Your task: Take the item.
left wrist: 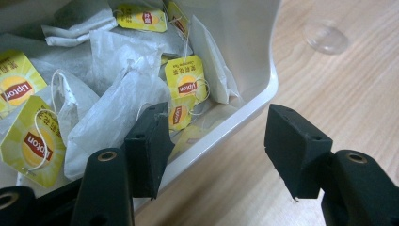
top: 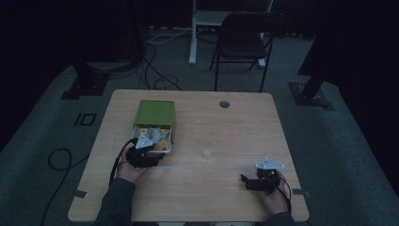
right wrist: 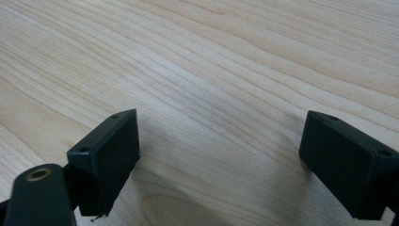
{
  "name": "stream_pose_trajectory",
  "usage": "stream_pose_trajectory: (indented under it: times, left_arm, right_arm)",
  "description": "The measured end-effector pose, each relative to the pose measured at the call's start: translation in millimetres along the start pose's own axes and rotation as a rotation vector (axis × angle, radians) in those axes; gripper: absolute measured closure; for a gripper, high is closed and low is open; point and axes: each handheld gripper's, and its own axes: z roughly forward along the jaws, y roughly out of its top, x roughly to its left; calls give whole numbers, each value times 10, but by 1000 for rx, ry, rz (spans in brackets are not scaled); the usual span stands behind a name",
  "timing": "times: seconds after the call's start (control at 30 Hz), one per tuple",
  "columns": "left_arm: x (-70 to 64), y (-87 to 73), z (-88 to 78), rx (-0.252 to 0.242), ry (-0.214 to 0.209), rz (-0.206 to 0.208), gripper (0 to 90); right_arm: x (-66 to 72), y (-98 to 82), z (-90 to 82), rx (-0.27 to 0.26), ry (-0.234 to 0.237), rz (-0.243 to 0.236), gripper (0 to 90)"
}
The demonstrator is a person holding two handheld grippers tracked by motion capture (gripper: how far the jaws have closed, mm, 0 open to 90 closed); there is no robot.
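The fingers [left wrist: 150,146] of the left gripper [left wrist: 216,150] are held apart, nothing being clamped: one is set over the near corner of the white tray [left wrist: 263,89], the other over bare desk [left wrist: 348,89] outside its rim. Inside the tray, a heap of tea bags [left wrist: 117,103] with yellow tags (brand lettering legible) is seen just beyond the inner finger. In the high view the left gripper [top: 143,153] is placed at the tray's near edge, and a green lid [top: 155,113] is observed at the tray's far end. The right gripper [right wrist: 219,160] is likewise found with fingers apart, over bare wood; it [top: 263,176] is held well apart from the tray, near the desk's right front corner.
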Motion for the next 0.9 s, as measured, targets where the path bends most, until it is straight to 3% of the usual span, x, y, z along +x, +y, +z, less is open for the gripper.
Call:
stream_pose_trajectory:
  times: [0.33, 0.9]
  left_arm:
    - [-10, -30, -45, 3, 3, 3, 415]
    - [38, 201, -249, -42, 51, 32, 417]
  right_arm:
    - [0, 0, 0, 0, 0, 0, 123]
    - [0, 0, 0, 1, 0, 0, 124]
